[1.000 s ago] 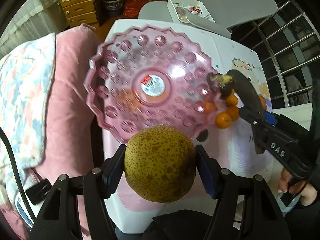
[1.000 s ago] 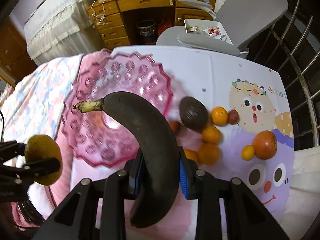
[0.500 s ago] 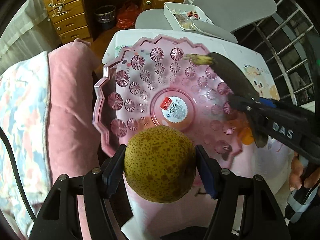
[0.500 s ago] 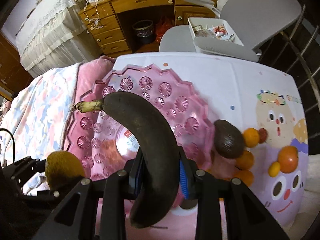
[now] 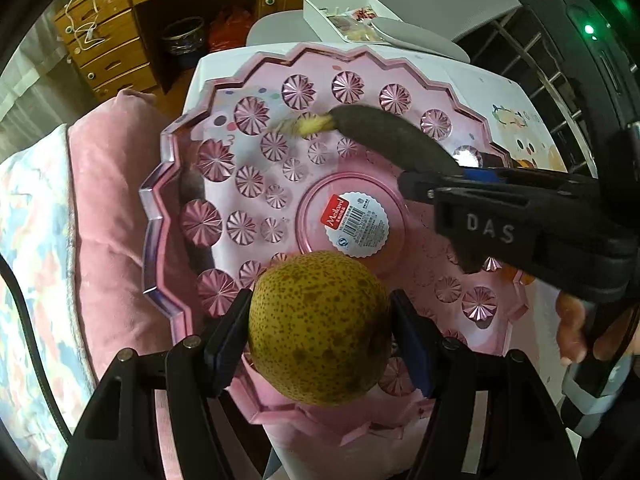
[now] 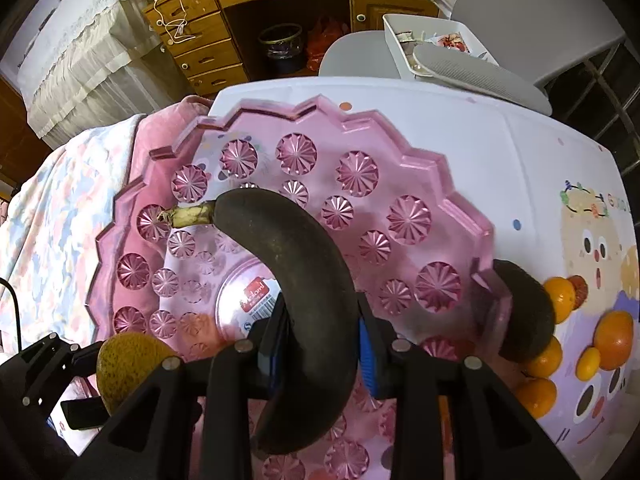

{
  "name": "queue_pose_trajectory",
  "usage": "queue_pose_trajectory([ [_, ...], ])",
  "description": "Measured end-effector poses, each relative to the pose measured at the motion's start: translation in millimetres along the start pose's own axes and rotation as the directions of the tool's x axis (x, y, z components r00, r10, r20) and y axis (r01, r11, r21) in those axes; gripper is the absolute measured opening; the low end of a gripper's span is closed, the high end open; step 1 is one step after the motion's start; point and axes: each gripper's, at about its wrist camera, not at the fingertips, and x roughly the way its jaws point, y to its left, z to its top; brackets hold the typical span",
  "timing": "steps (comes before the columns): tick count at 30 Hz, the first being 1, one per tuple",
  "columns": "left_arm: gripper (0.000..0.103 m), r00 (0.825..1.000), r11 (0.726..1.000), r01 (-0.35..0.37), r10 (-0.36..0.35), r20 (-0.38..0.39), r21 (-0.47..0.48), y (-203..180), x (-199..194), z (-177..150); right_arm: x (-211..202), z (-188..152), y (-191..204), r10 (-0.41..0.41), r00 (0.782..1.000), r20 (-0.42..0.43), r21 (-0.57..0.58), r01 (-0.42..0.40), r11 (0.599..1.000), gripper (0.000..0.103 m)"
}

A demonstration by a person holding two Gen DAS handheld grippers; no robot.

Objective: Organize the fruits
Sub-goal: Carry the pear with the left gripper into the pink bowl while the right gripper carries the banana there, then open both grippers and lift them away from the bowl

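Both hand-held grippers have come over the pink tray [image 5: 160, 216]: left [image 5: 320, 320] clamps a pear [image 5: 320, 328], right [image 6: 320, 328] a banana [image 6: 296, 272] (seemingly blackened).

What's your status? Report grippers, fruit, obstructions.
Left gripper shut on pear. Right gripper shut on blackened banana. Both over pink plate. Nothing in the way.

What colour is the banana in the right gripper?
Almost entirely blackish-brown, with a pale yellow stem: the banana shows best in the right wrist view.
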Motion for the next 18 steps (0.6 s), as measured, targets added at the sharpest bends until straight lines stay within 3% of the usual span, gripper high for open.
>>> queue_pose_trajectory([
  [6,0.066,1.000,1.000,0.012,-0.012,-0.005,0.013,-2,3,1,-7,-2,-9,0.030,0.998,0.049,0.038,-0.032,0.999,0.035],
  [10,0.067,1.000,1.000,0.020,-0.020,-0.003,0.006,-1,0,-1,-25,-6,-19,0.040,0.995,0.096,0.067,-0.046,0.997,0.043],
  [11,0.069,0.999,1.000,0.030,-0.030,0.011,0.005,-2,-5,-1,-30,-8,-22,0.038,0.994,0.103,0.073,-0.046,0.996,0.044],
  [13,0.082,0.998,0.999,0.042,-0.043,0.044,0.006,-5,-16,-4,-39,-15,-27,0.044,0.992,0.115,0.090,-0.054,0.994,0.044],
  [18,0.082,0.998,0.999,0.034,-0.034,0.058,-0.001,-12,-33,-15,-58,-38,-39,0.043,0.992,0.120,0.129,-0.058,0.990,0.044],
])
